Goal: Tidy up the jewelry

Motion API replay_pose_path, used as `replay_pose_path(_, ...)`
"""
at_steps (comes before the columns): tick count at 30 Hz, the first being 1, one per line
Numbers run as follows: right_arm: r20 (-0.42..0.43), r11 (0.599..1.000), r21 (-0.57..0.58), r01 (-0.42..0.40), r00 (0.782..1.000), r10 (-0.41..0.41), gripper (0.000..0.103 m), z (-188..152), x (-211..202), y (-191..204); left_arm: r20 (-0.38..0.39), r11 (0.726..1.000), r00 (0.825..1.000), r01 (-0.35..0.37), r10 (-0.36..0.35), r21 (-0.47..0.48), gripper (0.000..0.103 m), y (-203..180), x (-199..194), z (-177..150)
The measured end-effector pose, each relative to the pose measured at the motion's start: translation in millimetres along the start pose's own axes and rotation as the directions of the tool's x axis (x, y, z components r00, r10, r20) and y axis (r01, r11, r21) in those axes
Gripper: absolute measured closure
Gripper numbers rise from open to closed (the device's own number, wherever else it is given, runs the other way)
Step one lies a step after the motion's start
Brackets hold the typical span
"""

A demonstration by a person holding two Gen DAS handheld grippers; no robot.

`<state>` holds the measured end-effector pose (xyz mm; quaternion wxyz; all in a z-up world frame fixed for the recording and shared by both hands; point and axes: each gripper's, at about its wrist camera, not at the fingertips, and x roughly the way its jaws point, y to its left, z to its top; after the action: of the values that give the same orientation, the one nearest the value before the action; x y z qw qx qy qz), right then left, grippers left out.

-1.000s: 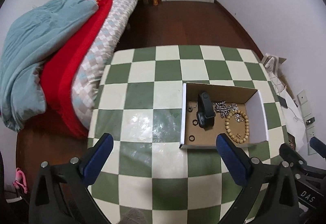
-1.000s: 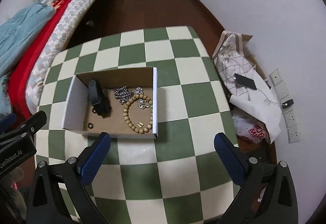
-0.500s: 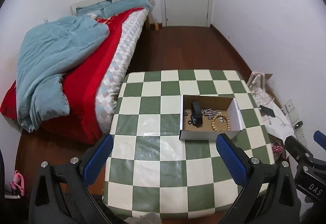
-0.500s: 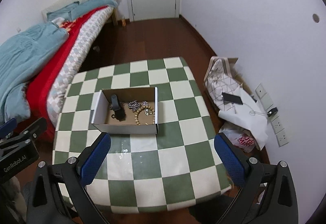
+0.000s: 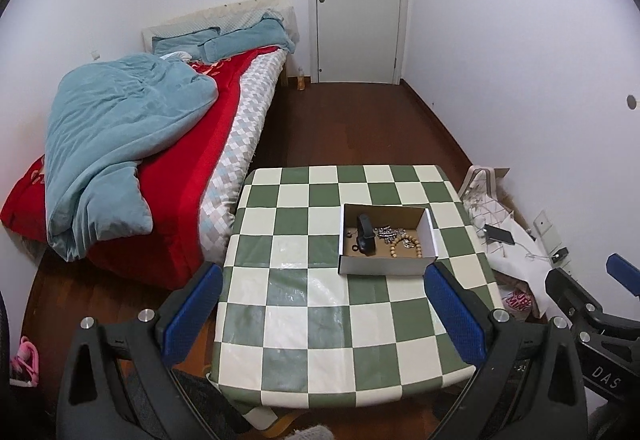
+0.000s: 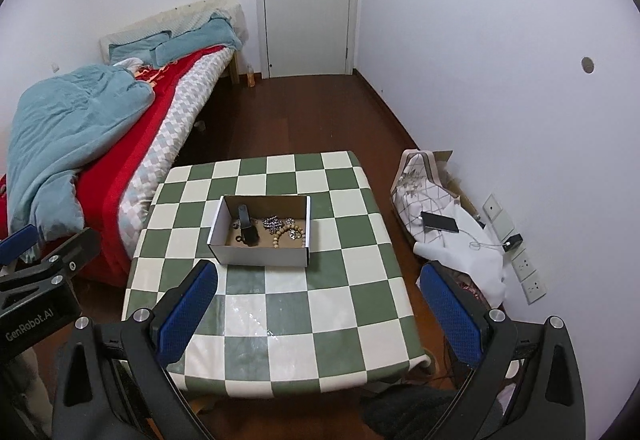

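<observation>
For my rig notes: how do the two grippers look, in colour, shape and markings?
Both are alike: the left gripper and the right gripper have black angular frames with silver bolts and blue textured pads. One body reads "GenRobot.AI", the other "DAS". No cables or sleeves show.

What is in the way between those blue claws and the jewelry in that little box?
Nothing visible. Only bare checkered table lies between both open grippers and the cardboard box. Its near wall stands before the bead bracelet, but the top is open.

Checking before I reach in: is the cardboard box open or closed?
Open. The cardboard box has no lid; the bead bracelet and black band show inside.
</observation>
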<state>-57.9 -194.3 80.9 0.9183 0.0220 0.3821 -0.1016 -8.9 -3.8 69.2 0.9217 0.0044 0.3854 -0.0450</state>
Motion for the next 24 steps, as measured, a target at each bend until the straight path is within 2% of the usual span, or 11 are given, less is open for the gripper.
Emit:
replay_pose_path(6, 0.010, 1.000, 0.004, -0.020, 1.000, 0.020, 0.000, -3, -22, -2, 0.001, 1.000, 1.000, 0.009, -0.009, 0.001, 0.000, -1, -18, -3)
replay_pose_path(13, 0.014, 1.000, 0.007, -0.019, 1.000, 0.019, 0.000, 5, -26, -5, -0.009, 1.000, 1.000, 0.007, -0.007, -0.002, 0.000, -4, -16, 2)
replay_pose_path(24, -0.010, 1.000, 0.004, 0.024, 1.000, -0.024, 0.000, 35, 21, -7, -0.039, 1.000, 0.999, -0.019, 0.020, 0.015, 0.000, -13, 18, 26)
